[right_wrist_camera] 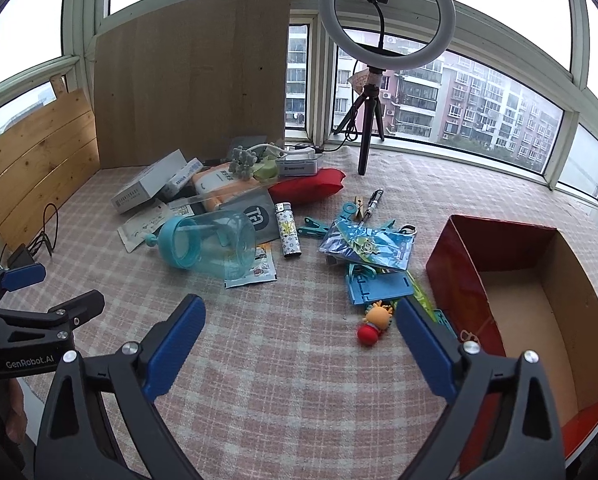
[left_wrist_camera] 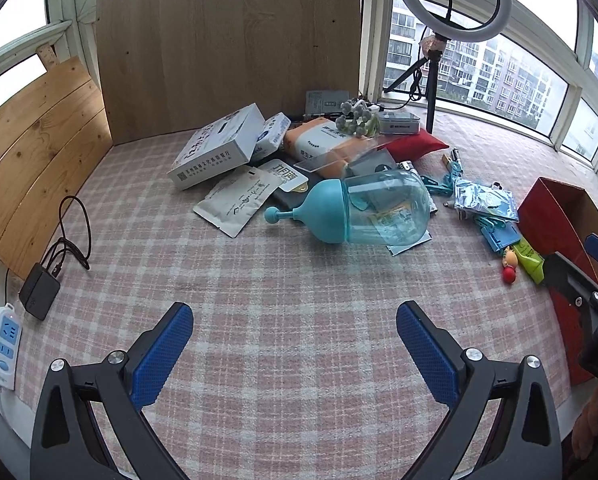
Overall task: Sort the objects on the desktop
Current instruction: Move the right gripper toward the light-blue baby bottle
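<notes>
A heap of desktop objects lies on the checked cloth. A teal transparent bottle point(left_wrist_camera: 363, 212) lies on its side; it also shows in the right wrist view point(right_wrist_camera: 207, 244). Behind it are a white box point(left_wrist_camera: 219, 146), tissue packs point(left_wrist_camera: 323, 140) and a red pouch point(right_wrist_camera: 307, 186). A lighter point(right_wrist_camera: 287, 236), blue packets point(right_wrist_camera: 367, 246), a blue stand point(right_wrist_camera: 379, 284) and an orange toy with a red ball point(right_wrist_camera: 373, 322) lie near a red cardboard box point(right_wrist_camera: 455, 268), which holds nothing visible. My left gripper point(left_wrist_camera: 295, 344) is open and empty above bare cloth. My right gripper point(right_wrist_camera: 299, 344) is open and empty, close to the toy.
A ring light on a tripod point(right_wrist_camera: 369, 128) stands at the back by the windows. Wooden boards point(left_wrist_camera: 227, 48) wall the back and left. A power strip point(left_wrist_camera: 3, 348), a black adapter point(left_wrist_camera: 39, 290) and cables lie at the left edge.
</notes>
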